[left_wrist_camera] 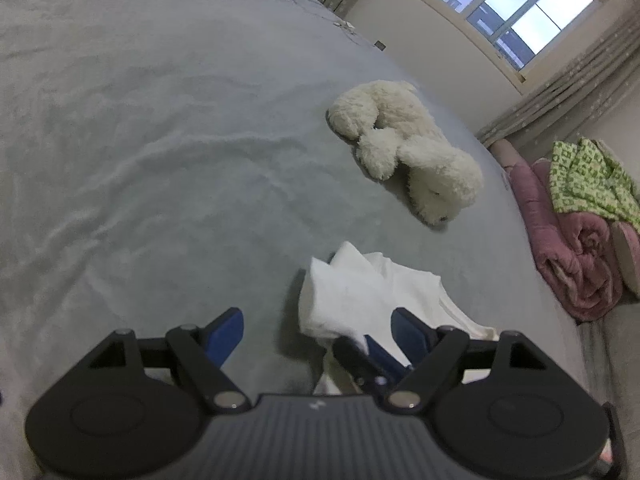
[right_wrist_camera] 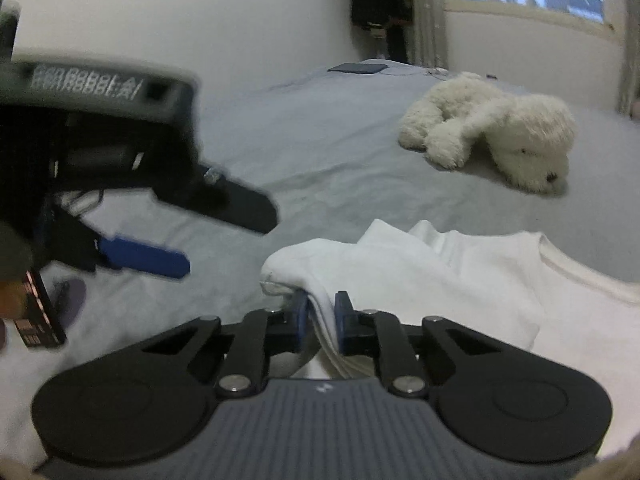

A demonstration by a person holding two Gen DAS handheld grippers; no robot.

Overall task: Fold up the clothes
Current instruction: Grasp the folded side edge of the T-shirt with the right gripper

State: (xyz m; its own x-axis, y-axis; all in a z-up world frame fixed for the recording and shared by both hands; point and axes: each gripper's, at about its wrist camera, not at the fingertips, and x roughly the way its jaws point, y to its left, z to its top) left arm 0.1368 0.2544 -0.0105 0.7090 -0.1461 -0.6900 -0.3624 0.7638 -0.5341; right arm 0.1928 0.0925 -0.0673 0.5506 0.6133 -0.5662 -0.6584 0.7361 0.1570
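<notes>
A white garment [right_wrist_camera: 440, 280] lies partly folded on the grey bed. In the right wrist view my right gripper [right_wrist_camera: 322, 320] is shut on a bunched fold of it near its left edge. The left wrist view shows the same garment [left_wrist_camera: 360, 292] low and right of centre. My left gripper [left_wrist_camera: 316, 332] is open, with its blue pads wide apart and nothing between them; it hovers just left of the cloth. It also appears blurred at the left of the right wrist view [right_wrist_camera: 224, 236]. The right gripper's fingers [left_wrist_camera: 360, 356] show in the left wrist view, pinching the cloth.
A white plush dog [left_wrist_camera: 408, 148] lies on the bed [left_wrist_camera: 160, 140] beyond the garment; it also shows in the right wrist view [right_wrist_camera: 492, 132]. A rolled pink blanket [left_wrist_camera: 568, 248] with a green patterned cloth [left_wrist_camera: 588, 180] sits off the bed's right edge. A dark flat device [right_wrist_camera: 358, 68] lies far back.
</notes>
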